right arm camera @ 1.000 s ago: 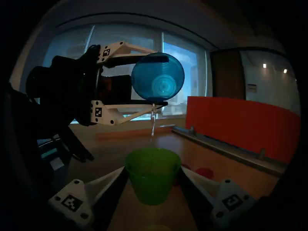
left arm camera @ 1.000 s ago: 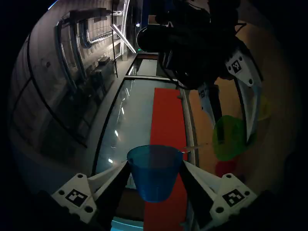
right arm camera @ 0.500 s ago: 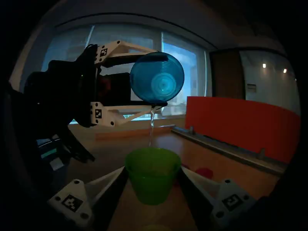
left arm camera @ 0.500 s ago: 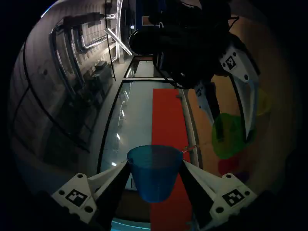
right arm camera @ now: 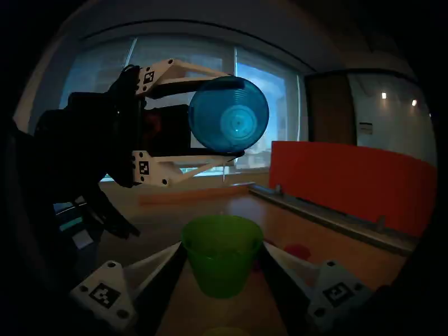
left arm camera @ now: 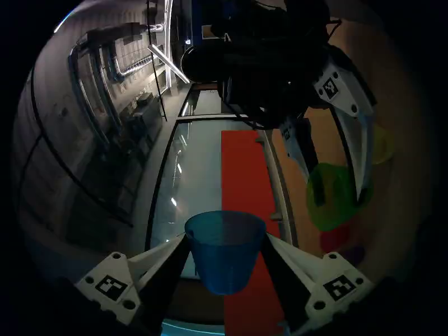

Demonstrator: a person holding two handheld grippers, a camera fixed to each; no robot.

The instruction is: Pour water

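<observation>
In the left gripper view my left gripper (left arm camera: 225, 263) is shut on a blue translucent cup (left arm camera: 225, 257), tipped on its side. The right gripper view shows that blue cup (right arm camera: 228, 122) held high, mouth toward the camera, with a short drip under its rim. Directly below it stands a green cup (right arm camera: 223, 255), upright, with my right gripper (right arm camera: 223, 263) shut on it. In the left gripper view the green cup (left arm camera: 331, 197) sits between the right gripper's white fingers (left arm camera: 358, 134), over a wooden table (left arm camera: 297, 185).
A red panel (right arm camera: 358, 179) runs along the table's far right edge beside a metal rail (right arm camera: 330, 219). Large windows (right arm camera: 263, 101) lie behind. A small red object (right arm camera: 297, 250) rests on the wooden table (right arm camera: 162, 221) near the green cup. Dark gear and a hand hold the left gripper.
The stream of water from the blue cup into the green cup has thinned to a short drip. The blue cup has rotated slightly more mouth-on; the green cup stayed put.
</observation>
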